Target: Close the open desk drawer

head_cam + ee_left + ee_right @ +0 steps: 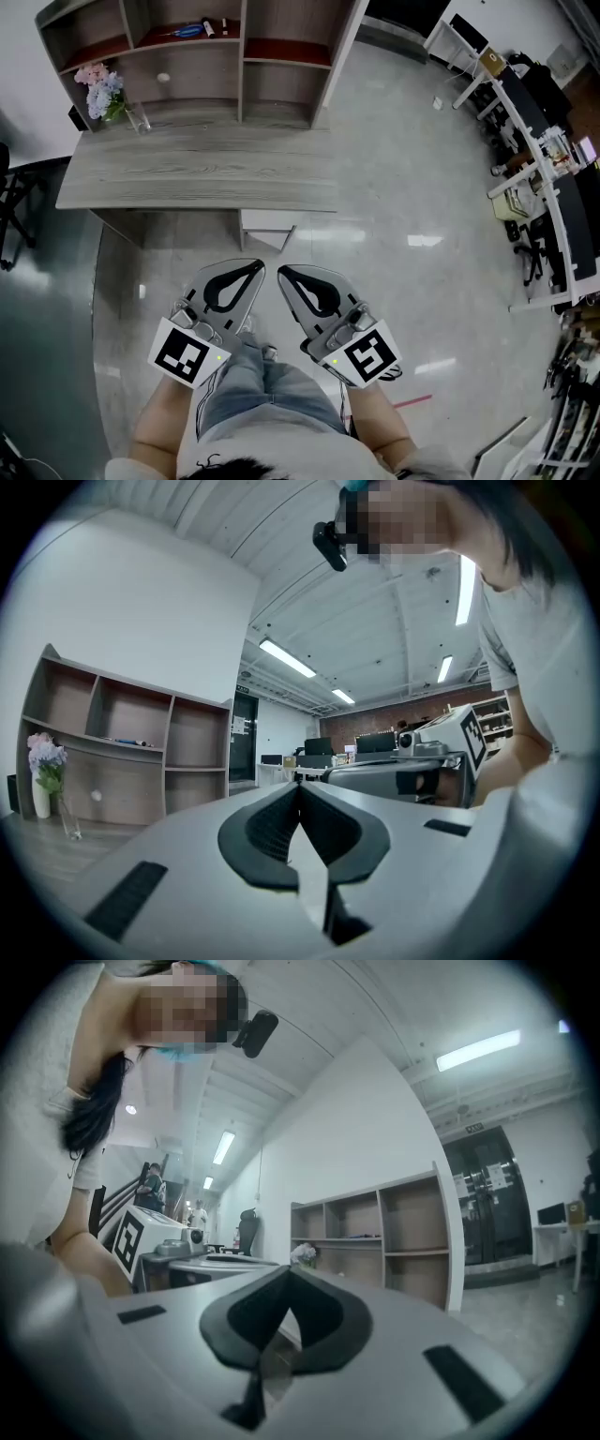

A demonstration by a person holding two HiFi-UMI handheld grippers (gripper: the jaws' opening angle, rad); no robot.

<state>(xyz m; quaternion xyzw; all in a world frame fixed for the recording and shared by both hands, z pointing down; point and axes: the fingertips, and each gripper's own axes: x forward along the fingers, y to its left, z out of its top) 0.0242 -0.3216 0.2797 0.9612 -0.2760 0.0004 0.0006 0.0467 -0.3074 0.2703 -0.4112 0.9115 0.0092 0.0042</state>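
Standing before the desk (197, 173), a person in jeans (267, 384) holds both tongs low and close to the body, well short of the desk's front edge. The left gripper (260, 266) has its jaws brought together, tips meeting, with nothing caught between them; its own view shows the dark pads (267, 832) touching at the tip. The right gripper (281, 272) is in the same state, jaws pressed tip to tip and empty, as its own view confirms (286, 1271). The two point toward the desk, side by side, their tips near each other but apart.

The drawer (267, 228) juts out from under the desk's front edge, toward its right end, its pale box showing past the grey wood top. It lies beyond both grippers, and neither touches it.

At the back of the desk stands a shelf unit (239, 61) with open compartments; a blue item (187, 31) lies on an upper shelf. At the desk's left rear corner, a bunch of pink and pale blue flowers (99, 86) leans out of a glass vase (138, 119). Far to the right of the desk, across the glossy grey floor (403, 206), run rows of other work tables (539, 141).
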